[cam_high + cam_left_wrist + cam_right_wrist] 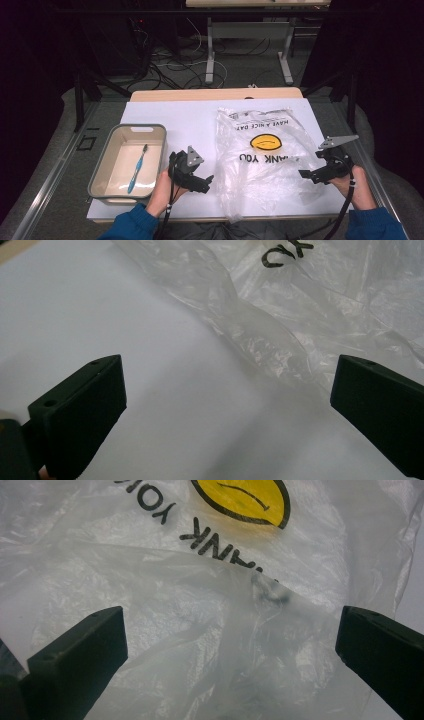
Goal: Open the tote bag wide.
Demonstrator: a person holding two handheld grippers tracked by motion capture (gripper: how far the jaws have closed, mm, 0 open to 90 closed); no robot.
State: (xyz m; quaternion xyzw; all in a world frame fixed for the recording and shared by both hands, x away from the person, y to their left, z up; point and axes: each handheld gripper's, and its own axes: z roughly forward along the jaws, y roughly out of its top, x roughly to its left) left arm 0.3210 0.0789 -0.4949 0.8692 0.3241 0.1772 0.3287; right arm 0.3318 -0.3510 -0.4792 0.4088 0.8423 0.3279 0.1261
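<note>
While flat on table, plastic bag (pixel 265 155) looks clear, crinkled w/ yellow smiley.

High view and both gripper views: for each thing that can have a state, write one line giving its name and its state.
Plastic bag: lying flat and crumpled on the white sheet, print upside down, held by neither gripper.
Toothbrush: lying inside the tray.
Tray: upright on the table, holding the toothbrush.
Left gripper: open, beside the bag's left edge.
Right gripper: open, over the bag's right edge.
</note>
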